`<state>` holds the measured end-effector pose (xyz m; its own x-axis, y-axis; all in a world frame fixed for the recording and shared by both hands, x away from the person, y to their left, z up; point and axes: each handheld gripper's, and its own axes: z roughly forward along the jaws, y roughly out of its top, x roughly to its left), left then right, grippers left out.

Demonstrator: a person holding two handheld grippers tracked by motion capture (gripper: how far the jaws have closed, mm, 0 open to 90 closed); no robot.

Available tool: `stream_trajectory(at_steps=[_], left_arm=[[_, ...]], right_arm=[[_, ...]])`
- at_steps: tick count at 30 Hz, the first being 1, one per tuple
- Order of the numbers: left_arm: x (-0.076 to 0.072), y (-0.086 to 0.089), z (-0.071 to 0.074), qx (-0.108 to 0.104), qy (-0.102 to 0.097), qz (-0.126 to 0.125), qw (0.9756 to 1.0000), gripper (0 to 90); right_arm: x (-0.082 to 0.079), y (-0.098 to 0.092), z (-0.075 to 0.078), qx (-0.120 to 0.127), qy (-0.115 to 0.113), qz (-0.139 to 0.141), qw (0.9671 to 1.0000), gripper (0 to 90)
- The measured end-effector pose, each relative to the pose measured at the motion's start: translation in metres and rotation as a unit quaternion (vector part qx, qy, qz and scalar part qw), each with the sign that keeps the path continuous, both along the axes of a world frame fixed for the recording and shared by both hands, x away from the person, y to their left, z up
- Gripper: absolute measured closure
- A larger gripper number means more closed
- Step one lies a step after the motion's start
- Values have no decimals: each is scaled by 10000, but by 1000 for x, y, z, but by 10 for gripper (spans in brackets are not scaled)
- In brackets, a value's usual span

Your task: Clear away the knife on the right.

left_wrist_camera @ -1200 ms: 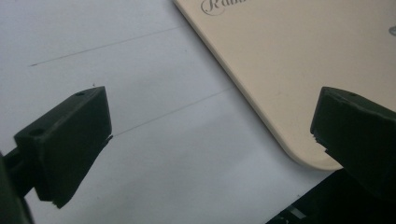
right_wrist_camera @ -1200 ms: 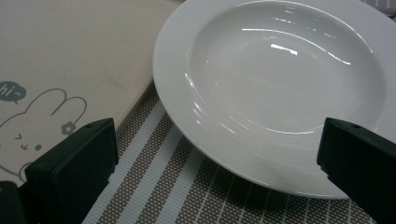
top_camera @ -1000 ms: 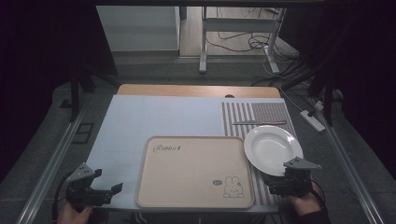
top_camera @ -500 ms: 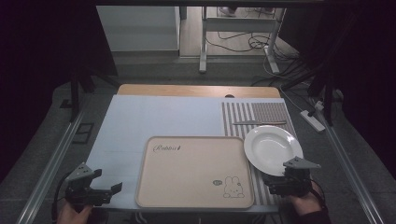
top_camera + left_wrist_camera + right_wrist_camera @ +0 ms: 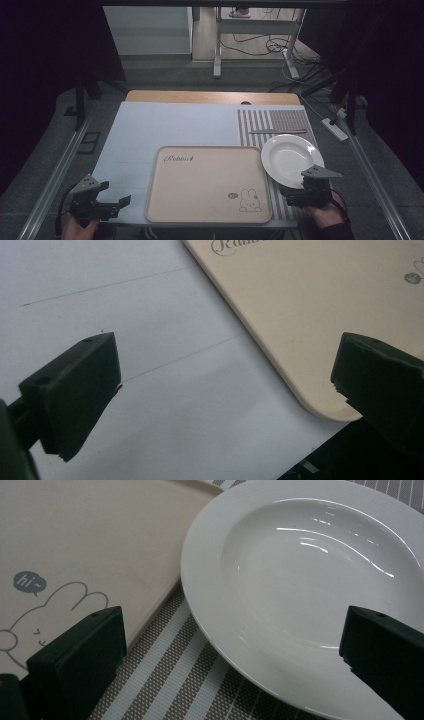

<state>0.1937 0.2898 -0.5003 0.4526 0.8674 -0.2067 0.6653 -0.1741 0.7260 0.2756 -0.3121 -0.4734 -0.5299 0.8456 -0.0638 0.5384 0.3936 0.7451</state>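
Plate sat on the striped mat beside the tray, right gripper near its rim, left gripper idle, both fingers spread; a rim pinch looked advisable.

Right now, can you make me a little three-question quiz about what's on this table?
1. True or false: the white plate has food in it.
2. What lies on the striped mat behind the plate? A) a spoon B) a knife C) a cup
3. Fill in: the tray has a little ____ drawn in its corner.

Key:
1. False, it is empty.
2. B.
3. Bunny; it says "hi". Both the left tongs and right tongs are open and hold nothing.
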Motion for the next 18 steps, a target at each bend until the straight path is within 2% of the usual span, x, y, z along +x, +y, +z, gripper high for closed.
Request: stream_trajectory(at_steps=[6, 11, 18], left_arm=[[0, 0, 0, -11, 14, 9, 10000, 10], [0, 0, 0, -12, 16, 9, 10000, 11], [1, 0, 0, -14, 29, 6, 10000, 11]], right_arm=[[6, 0, -2, 60, 117, 67, 9999, 0], [12, 0, -3, 159, 84, 185, 9997, 0], [21, 2, 0, 249, 110, 190, 9994, 0]])
